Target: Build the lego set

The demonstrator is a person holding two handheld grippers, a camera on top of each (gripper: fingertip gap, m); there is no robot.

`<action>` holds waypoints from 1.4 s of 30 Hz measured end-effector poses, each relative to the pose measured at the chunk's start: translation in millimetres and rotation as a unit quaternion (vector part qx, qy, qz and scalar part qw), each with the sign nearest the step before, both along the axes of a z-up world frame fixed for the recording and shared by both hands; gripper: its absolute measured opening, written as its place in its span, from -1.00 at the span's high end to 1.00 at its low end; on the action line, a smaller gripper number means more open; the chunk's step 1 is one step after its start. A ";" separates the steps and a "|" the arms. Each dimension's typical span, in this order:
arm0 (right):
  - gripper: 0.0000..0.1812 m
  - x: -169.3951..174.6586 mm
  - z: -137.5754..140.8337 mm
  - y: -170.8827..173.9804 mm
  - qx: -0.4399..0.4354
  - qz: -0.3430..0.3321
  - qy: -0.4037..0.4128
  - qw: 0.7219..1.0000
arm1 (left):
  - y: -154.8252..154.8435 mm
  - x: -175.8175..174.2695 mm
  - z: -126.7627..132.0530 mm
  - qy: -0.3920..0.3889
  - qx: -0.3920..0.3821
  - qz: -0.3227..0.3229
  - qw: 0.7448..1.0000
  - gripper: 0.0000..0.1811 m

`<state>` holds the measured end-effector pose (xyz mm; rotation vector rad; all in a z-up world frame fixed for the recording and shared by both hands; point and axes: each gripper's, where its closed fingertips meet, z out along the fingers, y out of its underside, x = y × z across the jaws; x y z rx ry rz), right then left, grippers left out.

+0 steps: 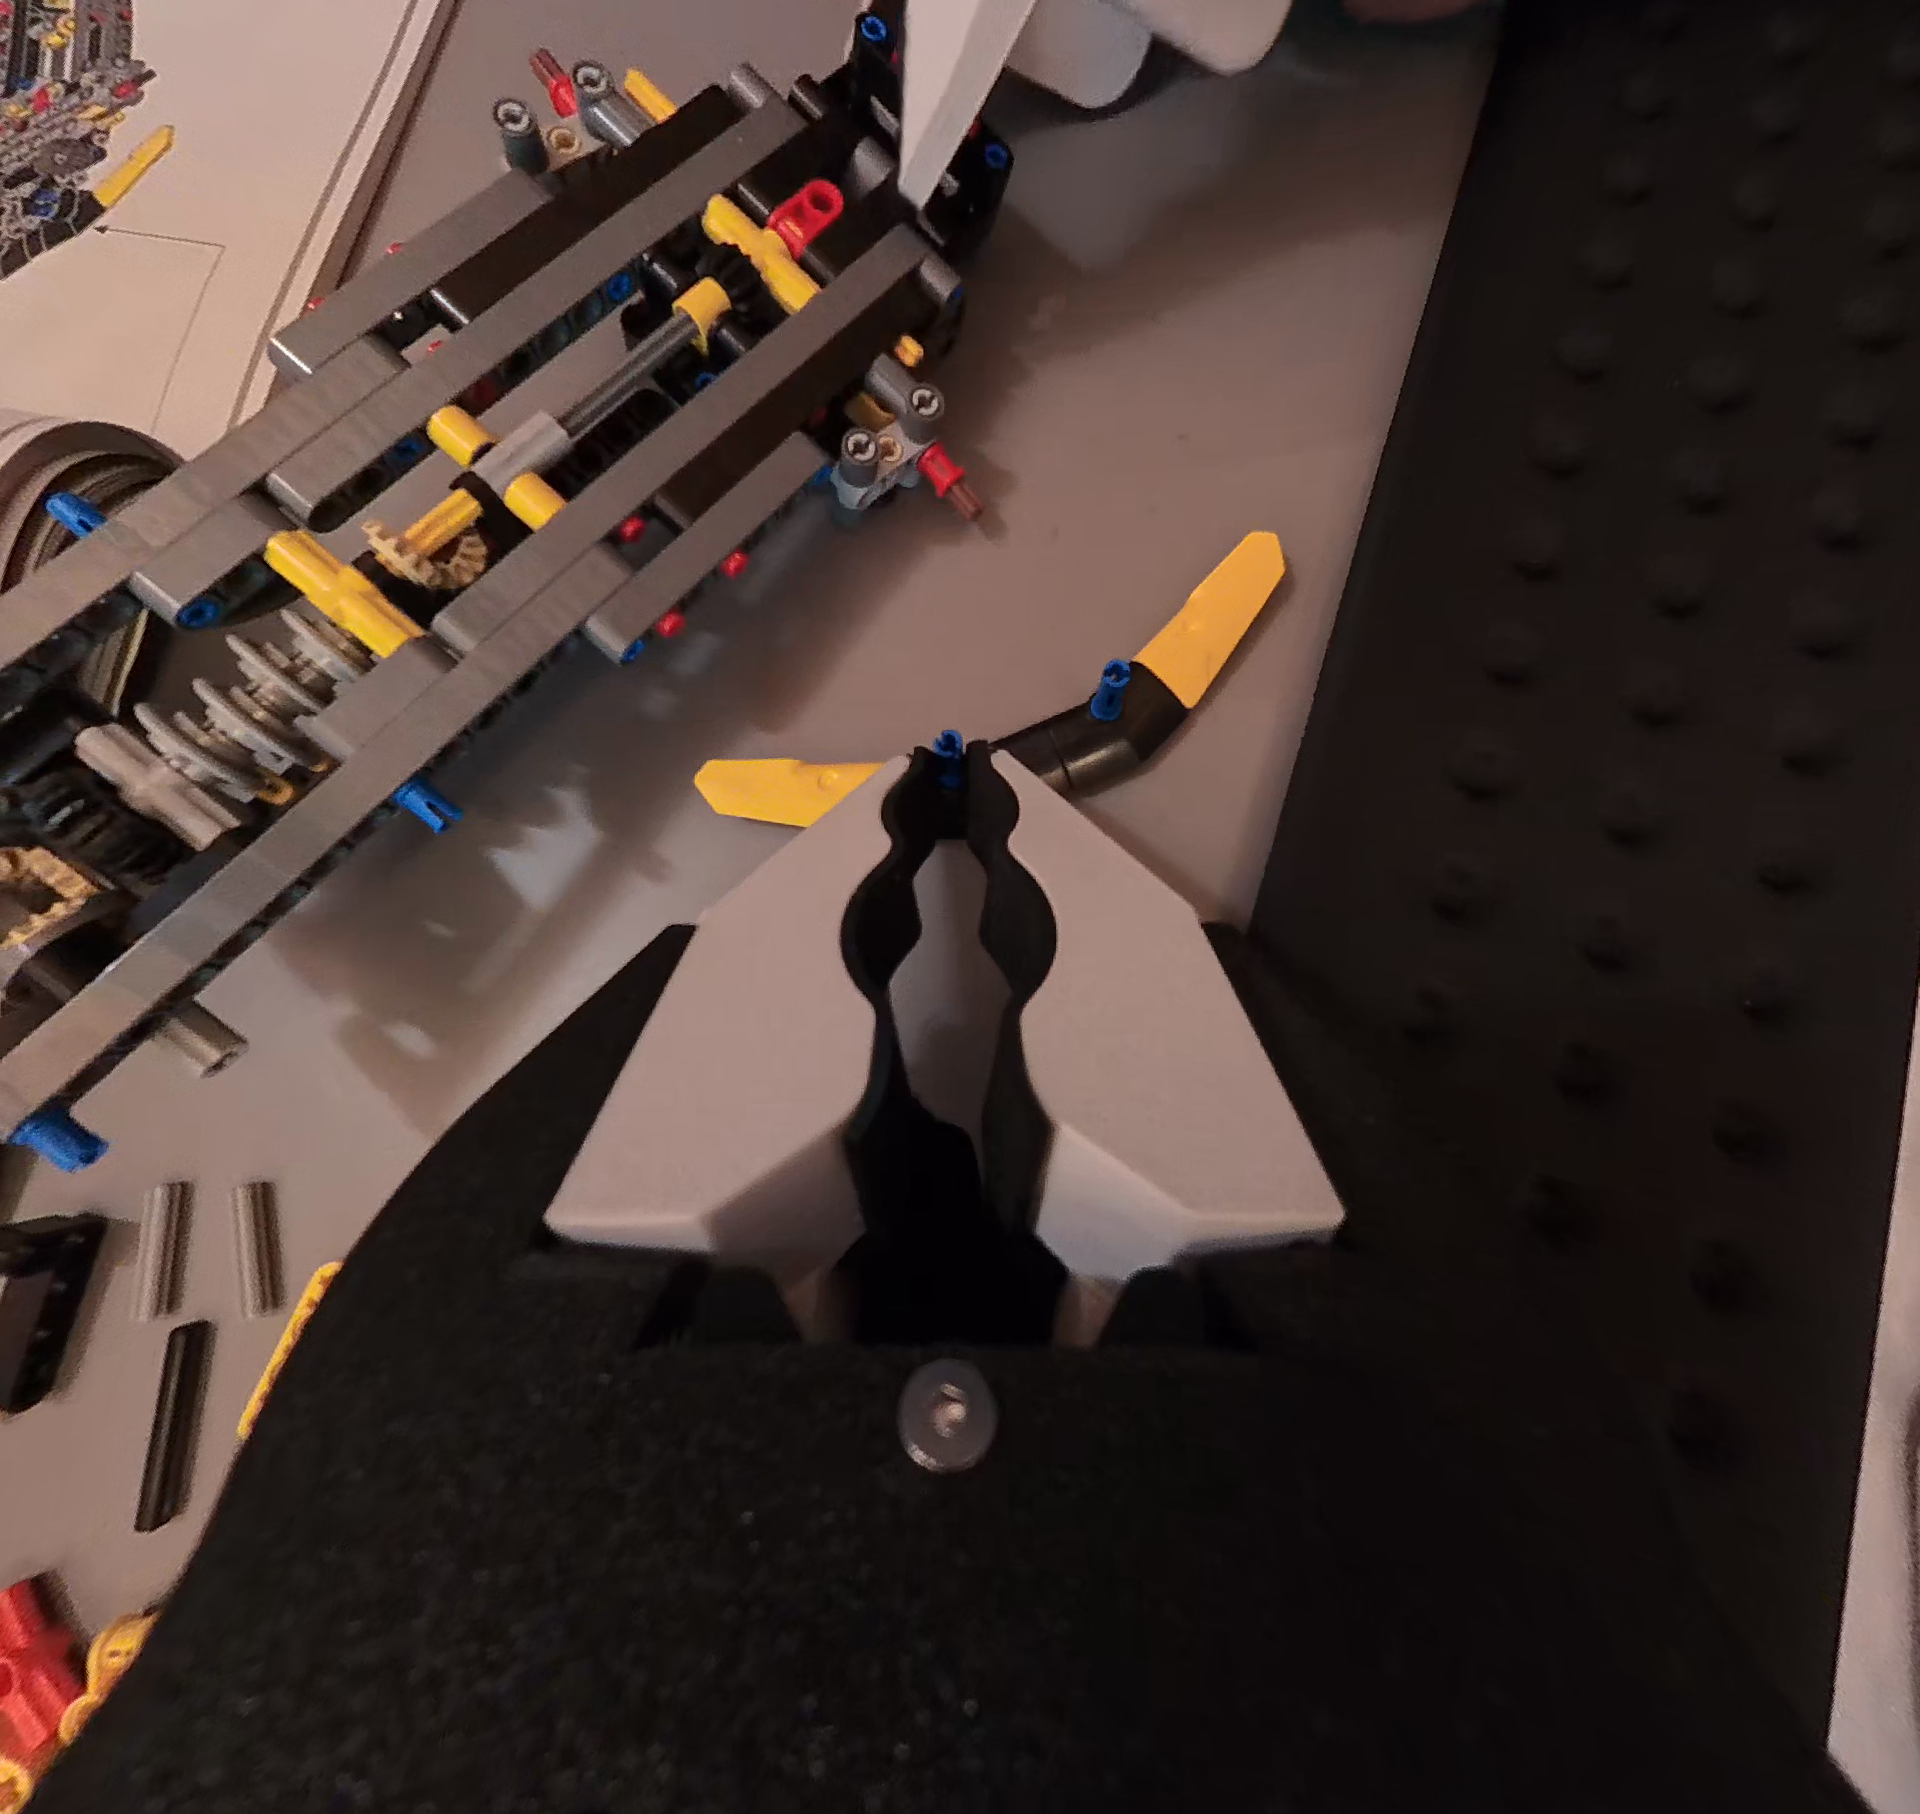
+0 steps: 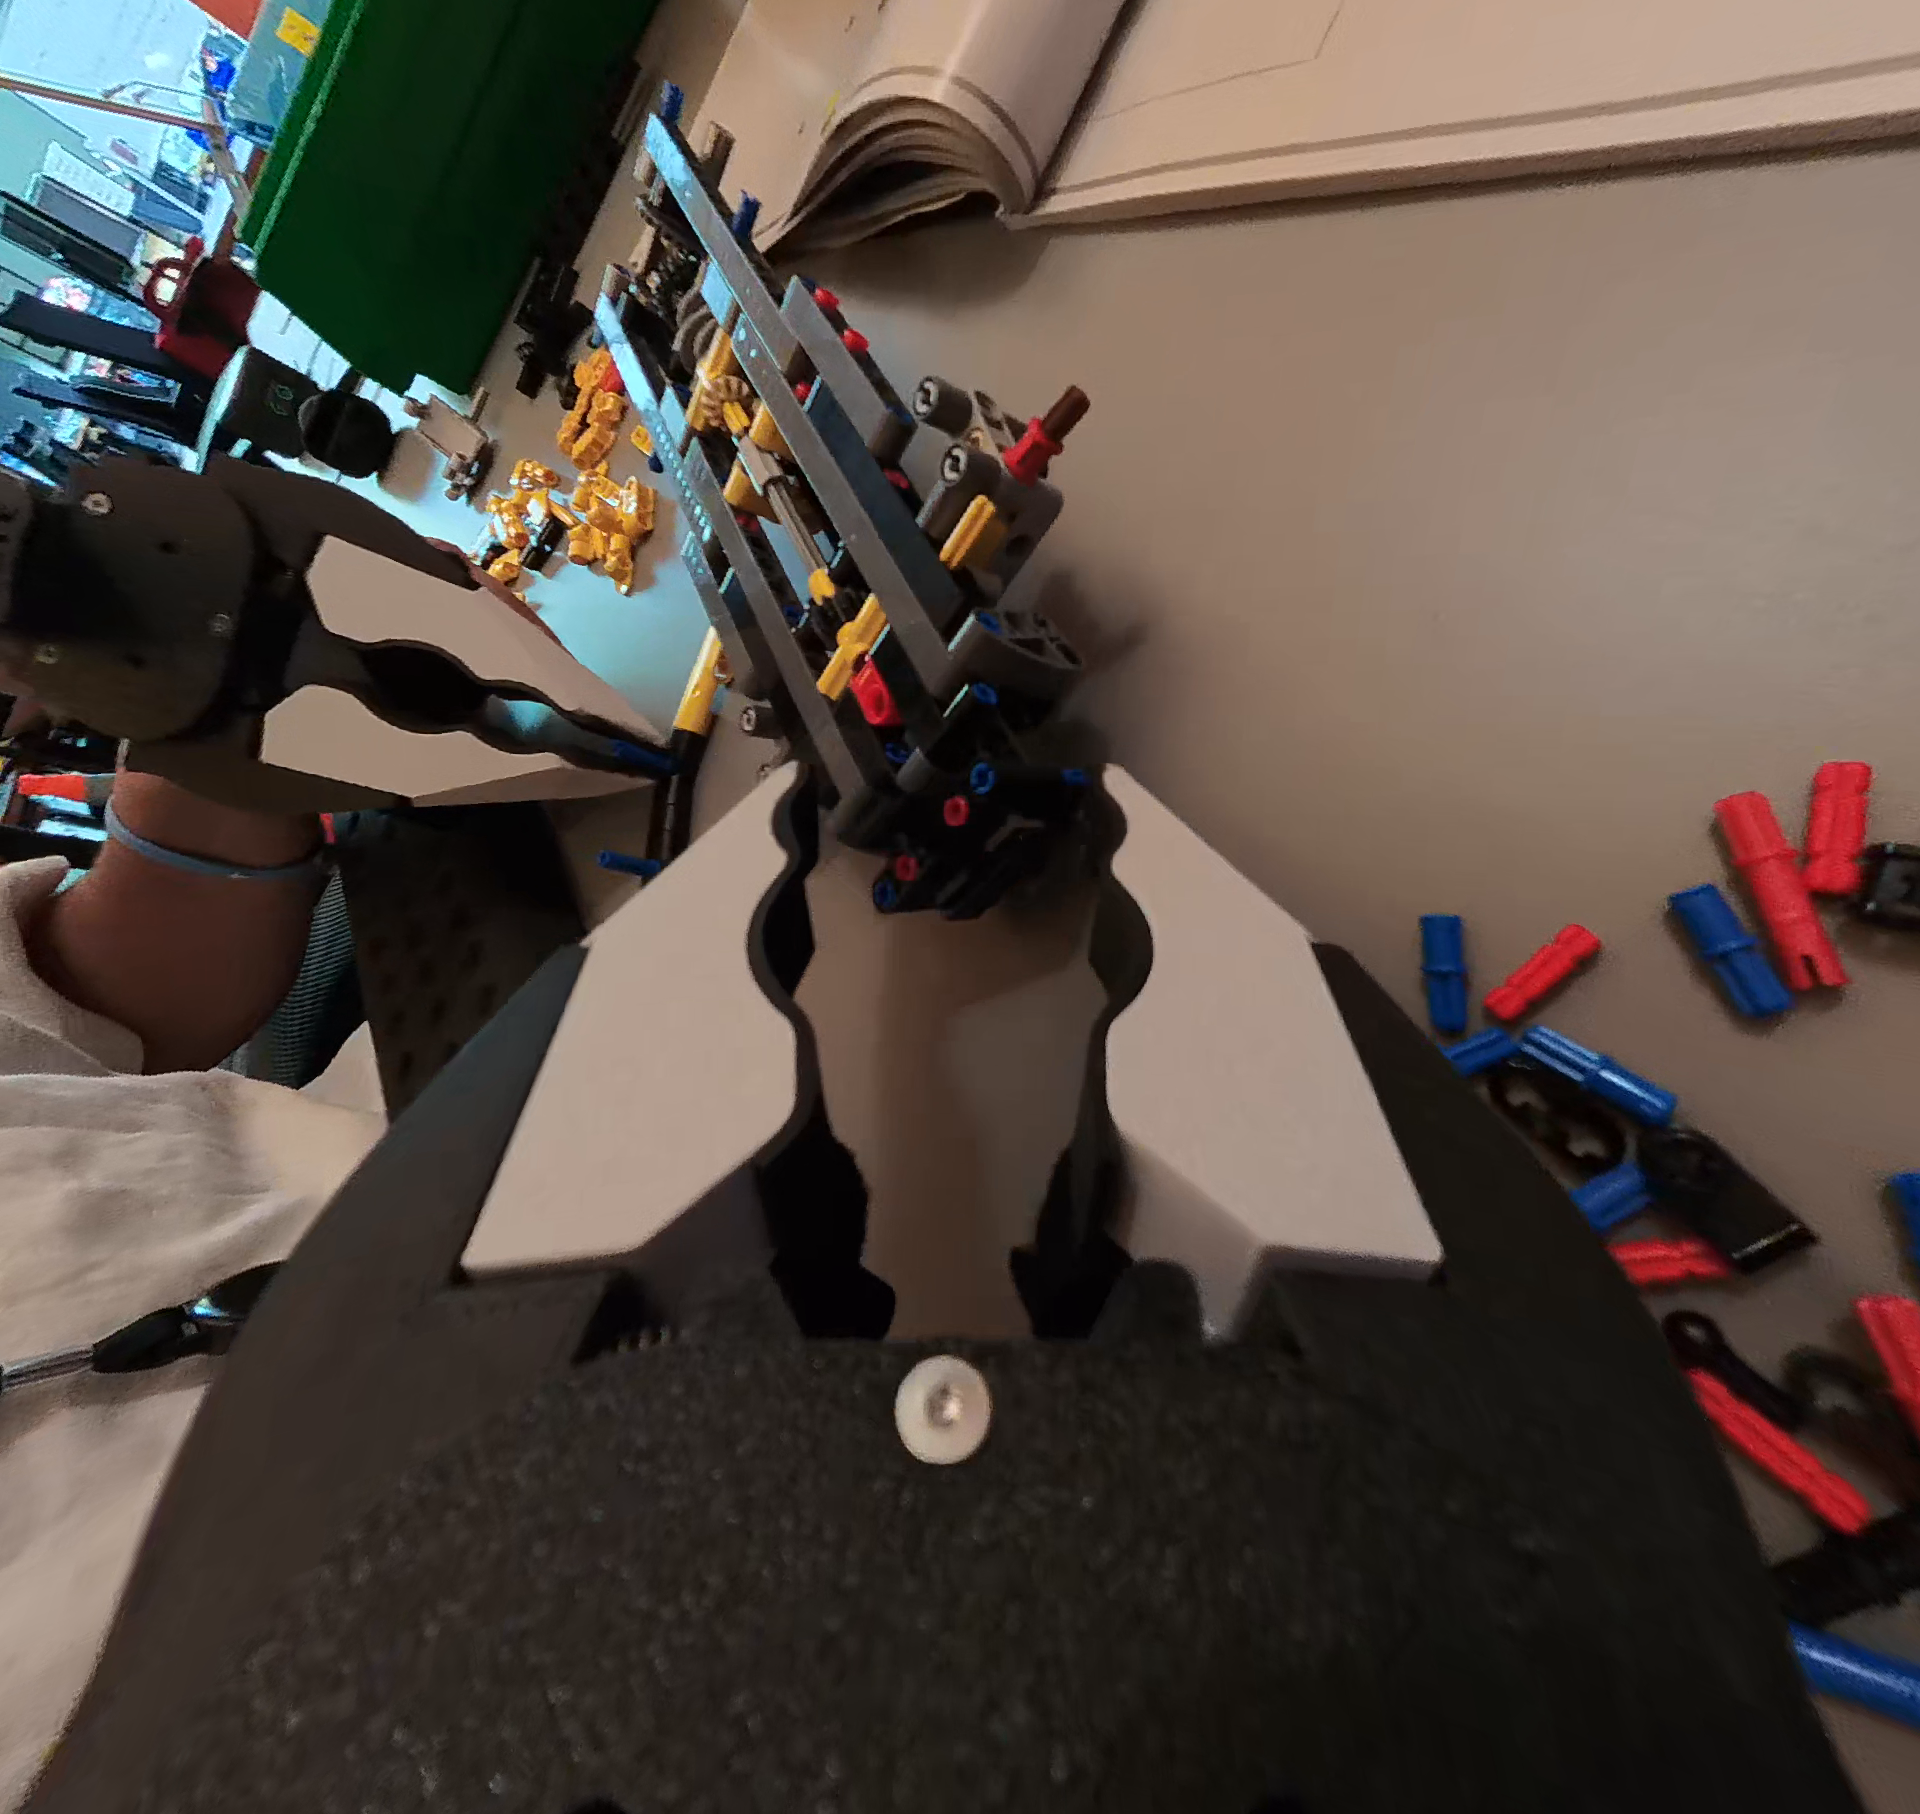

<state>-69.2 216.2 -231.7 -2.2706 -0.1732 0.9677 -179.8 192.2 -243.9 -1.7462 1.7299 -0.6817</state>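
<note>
Here, left gripper: tips drawn narrow, pinching a small blue pin that stands up from a black-and-yellow piece. Pin is hard plastic, tiny, ridged; the hold is by the tips only, so it could slip or twist out.

That piece, a bent wing part, lies flat on the grey table, near its right edge beside the dark studded mat. Black curved middle, two smooth yellow blades, a second blue pin on the far arm. Light, stiff, glossy. Best taken at the black centre, not the thin blades.

Right gripper: fingers spread fairly wide, straddling the near black end of the chassis. Whether the pads actually press on it, I cannot tell. In the left wrist view one white finger rests against that same end.

Chassis: long grey beams, yellow connectors, tan and grey gears, a steel-grey axle, red and blue pins. Rigid overall but heavy for its joints; judged fragile at the protruding pins and gear train. Hold by the beams or the end block.

Outward: loose red and blue pins right, yellow parts far left, open instruction book at the far side.
</note>
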 end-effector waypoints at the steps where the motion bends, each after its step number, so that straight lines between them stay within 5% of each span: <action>1: 0.41 -0.8 2.3 -0.3 0.004 0.001 0.007 1.000 | 0.7 0.0 0.0 0.000 0.000 0.002 1.000 0.97; 10: 0.33 8.1 23.2 1.3 0.101 -0.003 -0.009 0.995 | 5.7 3.3 18.5 -0.048 -0.043 0.032 0.997 0.97; 13: 0.34 2.5 50.2 -2.0 0.192 0.014 -0.034 0.981 | 6.0 4.9 28.5 -0.060 -0.067 0.043 0.995 0.97; 16: 0.48 -48.3 73.9 -41.4 0.229 0.142 -0.030 0.963 | 10.2 4.6 32.9 -0.042 -0.054 0.055 0.996 0.97; 18: 0.44 -78.2 60.0 -60.9 0.208 0.208 -0.075 0.953 | 11.3 5.6 35.3 -0.029 -0.047 0.062 0.997 0.98; 22: 0.54 -90.3 33.1 -61.3 0.217 0.217 -0.200 0.930 | 7.3 9.7 43.0 -0.023 -0.052 0.061 0.996 0.97; 32: 0.84 -85.0 32.0 -56.7 0.225 0.200 -0.206 0.931 | -1.5 15.1 58.9 -0.046 -0.047 0.055 0.996 0.97; 35: 0.85 -81.0 40.2 -50.7 0.226 0.169 -0.152 0.947 | 6.0 15.3 74.4 -0.104 -0.068 0.085 0.989 0.69; 39: 0.85 -75.6 80.2 -43.0 0.266 0.102 0.004 0.959 | 11.6 8.6 111.3 -0.256 -0.211 0.119 0.936 0.63; 42: 0.85 -78.0 127.2 -52.7 0.303 0.092 0.199 0.927 | -1.5 10.7 143.5 -0.375 -0.418 0.071 0.825 0.64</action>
